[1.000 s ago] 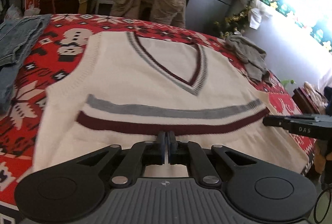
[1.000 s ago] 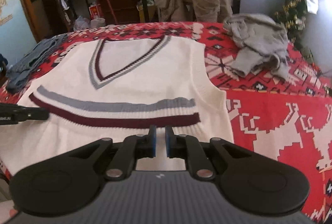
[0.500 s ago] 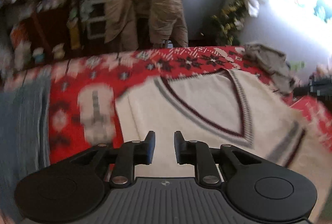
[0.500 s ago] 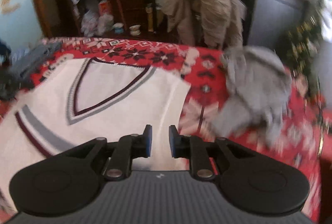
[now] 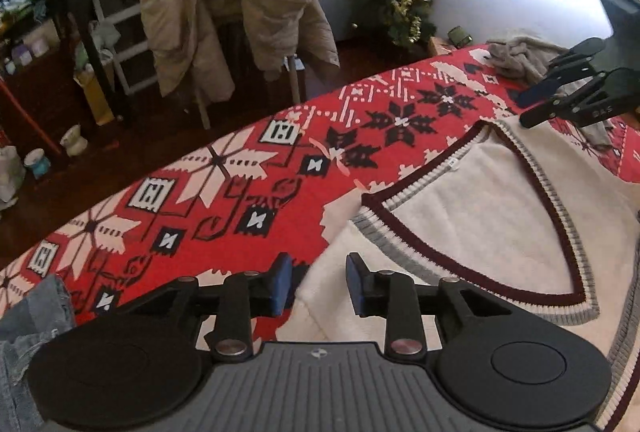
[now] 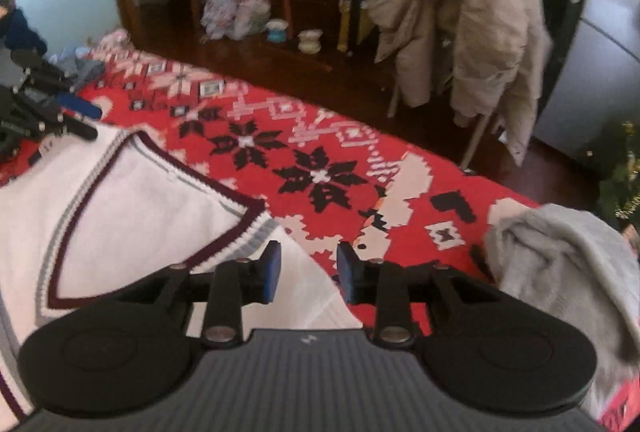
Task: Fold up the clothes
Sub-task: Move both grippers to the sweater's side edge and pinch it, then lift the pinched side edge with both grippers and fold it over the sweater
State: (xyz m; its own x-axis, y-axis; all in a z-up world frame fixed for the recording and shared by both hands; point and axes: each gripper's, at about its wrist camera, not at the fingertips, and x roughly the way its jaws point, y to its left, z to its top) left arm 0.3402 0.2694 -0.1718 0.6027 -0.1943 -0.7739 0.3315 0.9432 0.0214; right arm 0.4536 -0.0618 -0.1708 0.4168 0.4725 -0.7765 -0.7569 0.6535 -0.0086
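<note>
1. While the left gripper (image 5: 316, 282) hangs over the shoulder of the cream V-neck vest (image 5: 480, 216) in the left wrist view, its jaws are opening with nothing pinched between them; the vest's armhole edge lies below the gap, so I judge it is lining up to take that shoulder for a fold.
   - The vest lies flat, front up, on the red patterned blanket (image 5: 224, 192), neckline toward the far edge of the bed.
   - The right gripper (image 5: 532, 106) shows at the far right, over the vest's other shoulder corner, beside a crumpled grey garment (image 5: 516, 54).
   - Open blanket runs to the left of the shoulder, up to folded denim (image 5: 28, 316) at the lower left; the far edge of the bed drops to dark floor, with a beige coat (image 5: 224, 4) draped on a chair beyond.

2. Seen from the right wrist view, the right gripper (image 6: 306, 272) mirrors this: jaws opening, empty, poised above the vest's (image 6: 132, 208) shoulder where the cloth edge meets the blanket (image 6: 328, 168).
   - The grey garment (image 6: 568, 264) sits just beside this gripper to the right, so that side is the tighter one.
   - The left gripper (image 6: 76, 118) hovers at the opposite shoulder.
   - Bare blanket lies ahead toward the far edge; a fold toward the middle of the vest looks unobstructed.
</note>
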